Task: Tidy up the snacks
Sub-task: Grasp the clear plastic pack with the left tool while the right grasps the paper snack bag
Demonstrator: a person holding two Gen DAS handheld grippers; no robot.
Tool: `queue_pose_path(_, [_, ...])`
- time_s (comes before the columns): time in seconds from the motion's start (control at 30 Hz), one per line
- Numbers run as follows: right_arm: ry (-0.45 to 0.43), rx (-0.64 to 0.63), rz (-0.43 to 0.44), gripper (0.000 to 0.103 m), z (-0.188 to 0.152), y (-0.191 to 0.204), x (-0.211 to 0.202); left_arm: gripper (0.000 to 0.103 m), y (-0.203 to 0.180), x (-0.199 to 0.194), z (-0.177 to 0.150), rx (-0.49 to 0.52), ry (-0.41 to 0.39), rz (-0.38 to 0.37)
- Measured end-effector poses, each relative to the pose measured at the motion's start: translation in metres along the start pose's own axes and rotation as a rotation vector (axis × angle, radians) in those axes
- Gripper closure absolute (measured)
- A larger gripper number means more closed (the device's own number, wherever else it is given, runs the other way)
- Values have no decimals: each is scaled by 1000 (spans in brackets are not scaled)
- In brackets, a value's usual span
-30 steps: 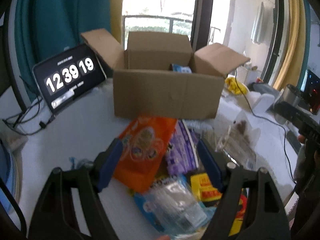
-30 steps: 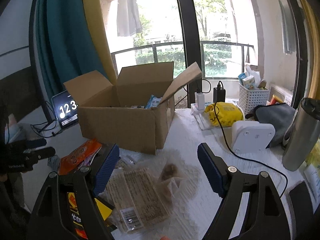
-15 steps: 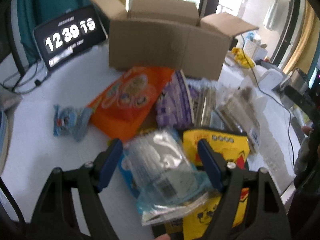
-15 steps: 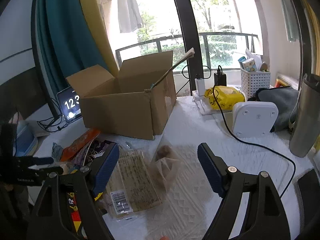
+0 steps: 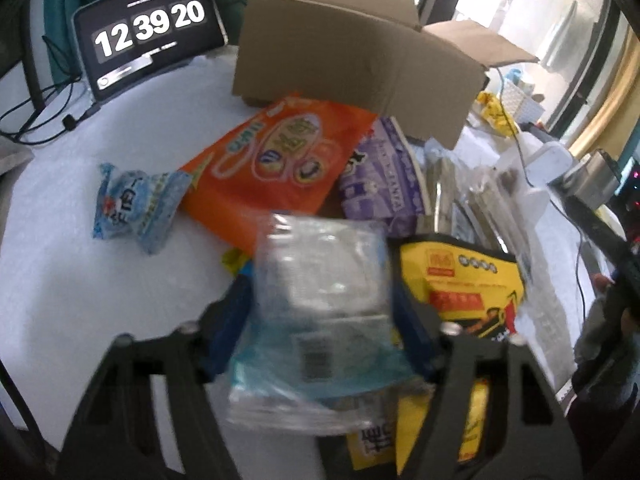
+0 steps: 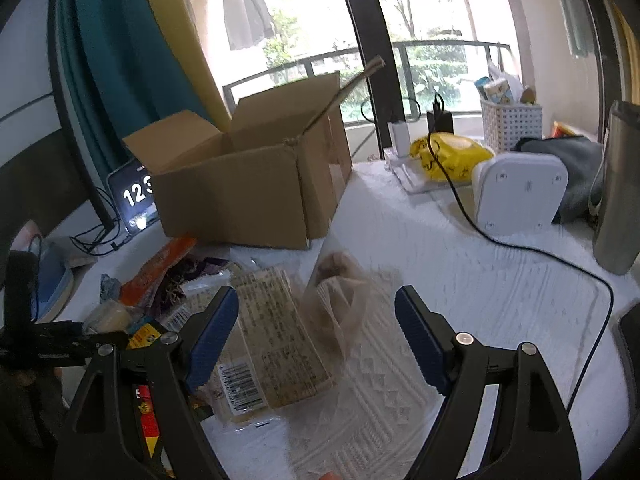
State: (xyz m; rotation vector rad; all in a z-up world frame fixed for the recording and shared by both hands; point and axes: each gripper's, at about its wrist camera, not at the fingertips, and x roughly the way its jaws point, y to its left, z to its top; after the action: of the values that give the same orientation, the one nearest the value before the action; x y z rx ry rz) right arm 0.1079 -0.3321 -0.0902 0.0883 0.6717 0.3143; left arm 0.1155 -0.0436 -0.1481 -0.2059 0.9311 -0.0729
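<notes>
Lowered since a second ago, the left gripper [image 5: 320, 312] now brackets the clear blue packet [image 5: 320, 300] atop the snack pile.
Grasping step: jaws look pressed on the packet (blur makes contact uncertain); next, lift it to the cardboard box [image 5: 352, 68]. Its inside is hidden. Right gripper [image 6: 316, 336] hovers wide, holding nothing.

The left gripper [image 5: 320, 316] has its blue-padded jaws pressed against something held between them; the right gripper [image 6: 318, 336] hovers spread wide (nothing between its fingers).
</notes>
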Motion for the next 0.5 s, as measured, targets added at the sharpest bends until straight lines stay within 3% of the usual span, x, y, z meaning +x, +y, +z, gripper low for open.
queue_pose_path(0.2, [45, 39, -40, 20, -2, -7, 20, 43, 0, -2, 3, 30, -20, -26])
queue_pose_path(0.5, [95, 73, -79, 25, 4, -6, 55, 44, 7, -16, 7, 39, -38, -67])
